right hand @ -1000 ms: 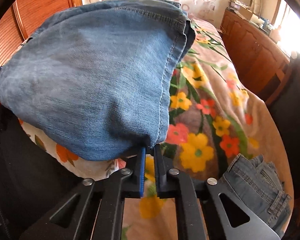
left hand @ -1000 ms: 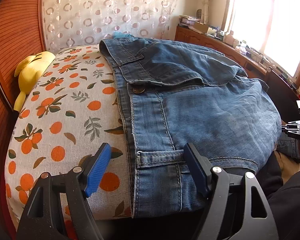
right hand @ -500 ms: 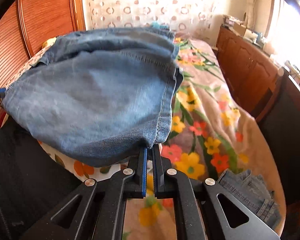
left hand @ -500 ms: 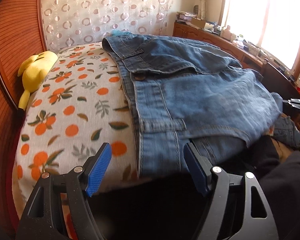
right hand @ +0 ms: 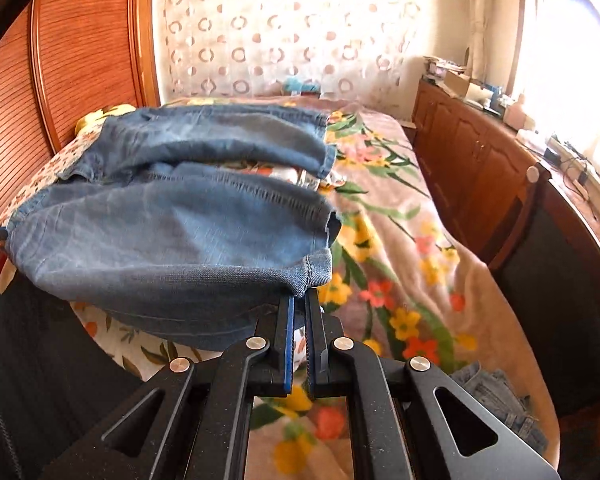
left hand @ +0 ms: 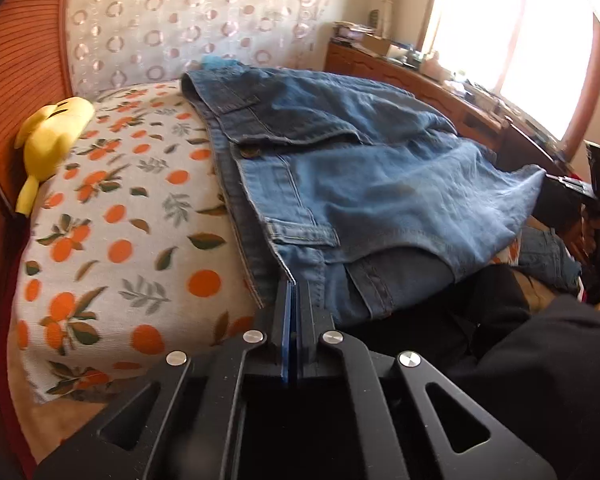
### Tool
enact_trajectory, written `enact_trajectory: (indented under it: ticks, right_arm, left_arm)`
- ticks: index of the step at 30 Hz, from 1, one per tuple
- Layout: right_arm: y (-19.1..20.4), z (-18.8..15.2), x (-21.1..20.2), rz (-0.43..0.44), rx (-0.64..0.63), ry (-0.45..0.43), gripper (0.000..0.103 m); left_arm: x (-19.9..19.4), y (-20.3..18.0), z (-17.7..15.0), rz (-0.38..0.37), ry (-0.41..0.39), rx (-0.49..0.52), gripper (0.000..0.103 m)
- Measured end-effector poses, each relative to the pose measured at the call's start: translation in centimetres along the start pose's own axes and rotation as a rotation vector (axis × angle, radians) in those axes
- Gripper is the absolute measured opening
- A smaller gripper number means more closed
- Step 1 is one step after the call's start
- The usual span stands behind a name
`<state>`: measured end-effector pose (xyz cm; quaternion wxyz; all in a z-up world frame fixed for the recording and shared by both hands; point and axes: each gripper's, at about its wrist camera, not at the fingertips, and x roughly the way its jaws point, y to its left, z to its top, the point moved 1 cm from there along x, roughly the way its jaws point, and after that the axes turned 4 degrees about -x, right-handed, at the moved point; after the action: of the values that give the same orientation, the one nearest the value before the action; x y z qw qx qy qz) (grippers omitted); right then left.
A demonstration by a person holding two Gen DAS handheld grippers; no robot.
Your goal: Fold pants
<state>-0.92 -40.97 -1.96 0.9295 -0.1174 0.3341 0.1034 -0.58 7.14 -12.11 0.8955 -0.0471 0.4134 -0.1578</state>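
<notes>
The bed carried it all, its floral blanket spread across the mattress. An orange-print cloth covered the side by the wooden headboard, and a yellow plush toy sat against that board. Blue jeans lay over the cloth, and a second denim garment lay bunched near the blanket's near edge.

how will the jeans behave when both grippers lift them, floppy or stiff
Probably floppy: the jeans sag in a belly between the right gripper at the hem and the left gripper, just closed on the waist edge. Likely heavy for cloth, being thick, seamed denim. Slipping seems unlikely, with both jaws shut on the fabric.
</notes>
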Motion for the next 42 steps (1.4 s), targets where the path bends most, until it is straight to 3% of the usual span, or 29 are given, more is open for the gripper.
enact_trajectory:
  ticks: [8, 17, 26, 33, 42]
  right_arm:
    - [0.4, 2.1, -3.0, -0.038, -0.027, -0.107, 0.004]
    - [-0.1, 6.1, -4.1, -0.091, -0.039, -0.223, 0.004]
    - [-1.2, 12.4, 1.6, -0.146, -0.02, -0.243, 0.004]
    - [-0.6, 15.9, 5.3, -0.156, -0.007, -0.229, 0.004]
    - [-0.9, 21.7, 13.3, -0.146, -0.026, -0.167, 0.004]
  left_arm:
    - [-4.6, -1.0, 3.0, 0.02, -0.105, 0.042, 0.002]
    - [-5.6, -0.5, 8.8, 0.062, -0.209, 0.079, 0.002]
    - [-1.2, 2.2, 18.7, 0.099, -0.271, 0.068, 0.002]
    - [1.9, 3.8, 24.3, 0.12, -0.298, 0.045, 0.002]
    - [8.4, 7.6, 29.6, 0.17, -0.245, 0.003, 0.002]
